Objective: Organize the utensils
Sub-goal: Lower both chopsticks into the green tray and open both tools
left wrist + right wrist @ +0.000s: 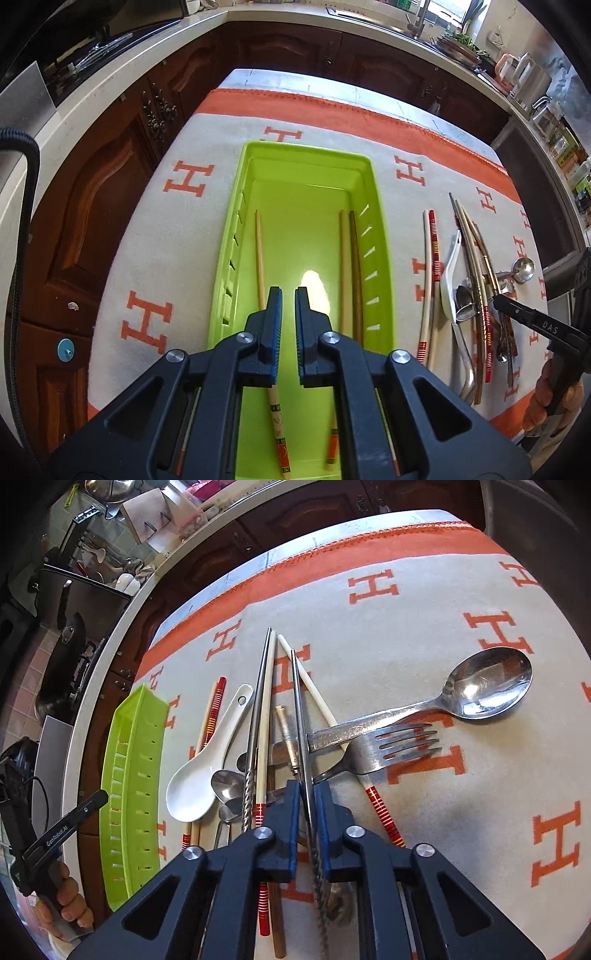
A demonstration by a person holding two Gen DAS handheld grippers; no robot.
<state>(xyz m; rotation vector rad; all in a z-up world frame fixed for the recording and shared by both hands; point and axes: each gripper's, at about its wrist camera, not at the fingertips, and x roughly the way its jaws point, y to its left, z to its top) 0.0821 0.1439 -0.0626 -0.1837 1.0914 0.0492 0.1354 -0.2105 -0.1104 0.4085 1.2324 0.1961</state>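
The right tool (306,805) pinches a metal chopstick (297,701) above the utensil pile; the left tool (289,295), pressed together, hangs over the green tray (382,236).

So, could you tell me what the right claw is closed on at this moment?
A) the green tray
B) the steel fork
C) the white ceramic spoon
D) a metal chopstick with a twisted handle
D: in the right wrist view the right claw pinches the metal chopstick, whose twisted end shows below the pads; the white ceramic spoon and fork lie apart.
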